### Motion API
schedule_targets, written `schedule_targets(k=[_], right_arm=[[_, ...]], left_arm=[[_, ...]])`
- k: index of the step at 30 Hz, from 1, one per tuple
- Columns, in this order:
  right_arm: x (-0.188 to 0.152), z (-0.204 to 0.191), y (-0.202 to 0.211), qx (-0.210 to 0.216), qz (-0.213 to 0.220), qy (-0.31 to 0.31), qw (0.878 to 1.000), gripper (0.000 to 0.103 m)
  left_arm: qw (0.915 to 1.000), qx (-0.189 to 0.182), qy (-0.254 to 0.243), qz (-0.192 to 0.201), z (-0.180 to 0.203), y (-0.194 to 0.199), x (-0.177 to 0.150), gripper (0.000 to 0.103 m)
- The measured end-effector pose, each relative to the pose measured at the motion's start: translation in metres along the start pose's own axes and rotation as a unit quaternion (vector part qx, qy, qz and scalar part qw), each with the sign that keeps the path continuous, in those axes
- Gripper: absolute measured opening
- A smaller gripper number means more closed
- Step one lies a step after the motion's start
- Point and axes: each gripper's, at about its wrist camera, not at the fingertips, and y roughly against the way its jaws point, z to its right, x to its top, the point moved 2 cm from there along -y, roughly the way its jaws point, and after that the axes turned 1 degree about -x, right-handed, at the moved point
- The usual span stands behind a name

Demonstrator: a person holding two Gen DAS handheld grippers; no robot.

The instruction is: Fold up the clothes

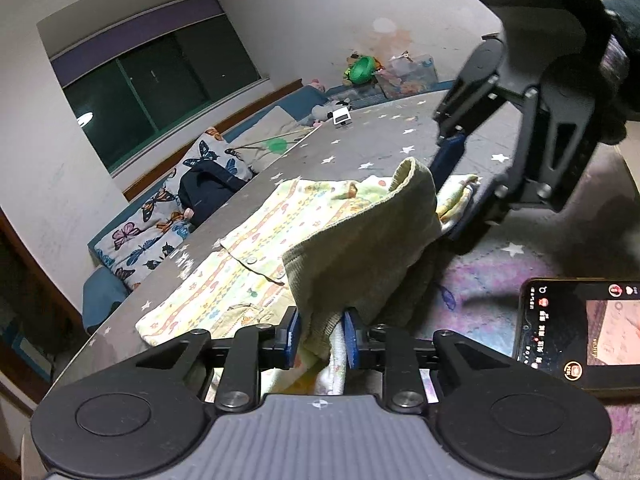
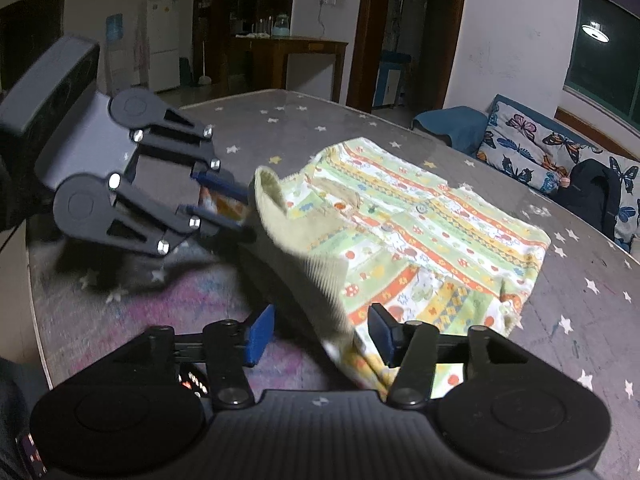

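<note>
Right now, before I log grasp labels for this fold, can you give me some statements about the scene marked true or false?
1. The left gripper has its jaws shut on the garment. True.
2. The garment is plain white. False: it has colourful patterned stripes and a ribbed green band.
3. A lit phone lies on the table. True.
4. The right gripper has its jaws clamped shut. False: they stand wide apart, with cloth between them.
</note>
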Motion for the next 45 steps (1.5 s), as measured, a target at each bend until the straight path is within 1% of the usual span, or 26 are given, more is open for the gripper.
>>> schedule_targets(k=[6, 9, 11, 14, 15, 20, 24, 27, 29, 31, 34, 40, 41, 45], right_arm=[[-0.009, -0.001, -0.003, -0.008, -0.013, 0.006, 1.000, 0.054], [-0.010, 0.000, -0.006, -0.016, -0.015, 0.004, 1.000, 0.048], [-0.009, 0.002, -0.007, -0.017, -0.015, -0.001, 1.000, 0.042], [-0.006, 0.006, -0.009, -0.020, -0.013, -0.009, 1.000, 0.033], [-0.005, 0.008, -0.009, -0.022, -0.013, -0.012, 1.000, 0.032], [-0.003, 0.014, -0.007, -0.022, -0.007, -0.022, 0.999, 0.028], [-0.003, 0.013, -0.008, -0.023, -0.009, -0.019, 1.000, 0.028], [-0.005, 0.013, -0.009, -0.023, -0.013, -0.018, 0.999, 0.029], [-0.006, 0.012, -0.009, -0.022, -0.014, -0.016, 1.000, 0.030], [-0.007, 0.009, -0.009, -0.023, -0.015, -0.008, 1.000, 0.036], [-0.010, 0.008, -0.009, -0.024, -0.017, -0.003, 1.000, 0.037], [-0.012, 0.003, -0.014, -0.020, -0.021, 0.009, 1.000, 0.038], [-0.013, 0.002, -0.015, -0.018, -0.020, 0.010, 1.000, 0.038], [-0.012, -0.004, -0.021, -0.013, -0.017, 0.017, 1.000, 0.038]], left_arm=[[1.0000, -0.002, 0.006, -0.001, -0.002, -0.001, 0.001, 0.026], [1.0000, -0.002, 0.006, -0.003, -0.001, 0.000, 0.001, 0.028], [1.0000, -0.002, 0.002, -0.005, 0.000, 0.001, 0.000, 0.029], [1.0000, 0.002, -0.006, -0.006, 0.003, 0.002, -0.002, 0.037], [0.9999, 0.005, -0.010, -0.005, 0.004, 0.003, -0.003, 0.043], [0.9996, 0.002, -0.028, -0.003, 0.007, 0.008, -0.006, 0.044], [0.9990, -0.006, -0.044, -0.005, 0.011, 0.010, -0.009, 0.045], [0.9982, -0.005, -0.058, -0.010, 0.013, 0.010, -0.012, 0.049], [0.9977, -0.002, -0.067, -0.013, 0.014, 0.010, -0.014, 0.051], [0.9975, -0.003, -0.069, -0.015, 0.013, 0.010, -0.015, 0.055], [0.9965, -0.002, -0.081, -0.019, 0.013, 0.009, -0.018, 0.059], [0.9937, -0.006, -0.108, -0.028, 0.018, 0.006, -0.025, 0.059], [0.9943, -0.007, -0.102, -0.029, 0.016, 0.006, -0.025, 0.059], [0.9988, -0.021, -0.038, -0.025, -0.003, 0.009, -0.024, 0.060]])
